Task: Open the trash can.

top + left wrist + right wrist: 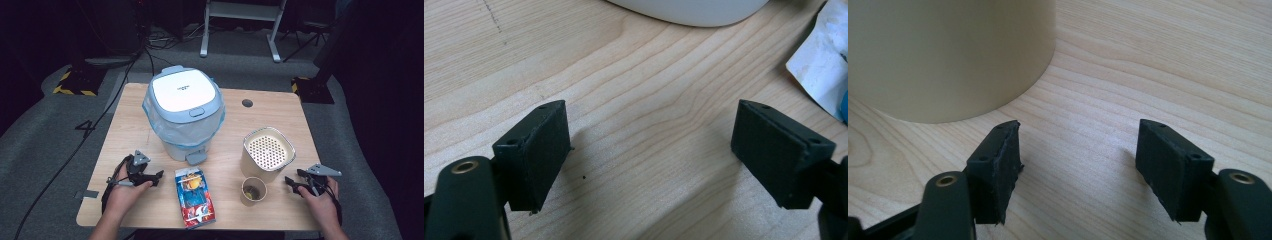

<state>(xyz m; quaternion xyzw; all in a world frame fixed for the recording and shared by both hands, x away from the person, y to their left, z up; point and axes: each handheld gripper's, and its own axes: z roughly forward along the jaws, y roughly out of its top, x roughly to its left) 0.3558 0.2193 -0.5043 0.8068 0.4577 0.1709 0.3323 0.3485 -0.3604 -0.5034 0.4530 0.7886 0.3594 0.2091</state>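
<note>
Both tongs rest low over the wooden table (150,210) with jaws released and nothing between them. Left gripper (159,176) sits at about 8 o'clock of the table, its hand (125,192) behind it; in the left gripper view its pads (539,150) stand wide apart over bare wood, the white base of the pedal bin (689,10) ahead and an edge of the snack packet (824,65) at 2 o'clock. Right gripper (291,184) sits at about 4 o'clock of the table, held by the right hand (320,200); in the right gripper view its pads (998,170) are likewise parted over bare wood, with the wall of the beige canister (948,55) just ahead at 11 o'clock.

Items as found: pedal bin (184,112), lid down and liner fitted, at table centre toward 12 o'clock; snack packet (196,197) lying flat at 6 o'clock of the bin, just beside the left gripper; beige canister (267,152) with a perforated top at 4 o'clock of the bin; paper cup (253,191) just in front of the canister, dark residue inside.

Assessment: work appears to be at its opening step, neither item yet touched. Next move likely calls for one gripper to close on the packet or the cup, and for the bin lid to be raised, probably by its front pedal (197,157), before anything goes in.
</note>
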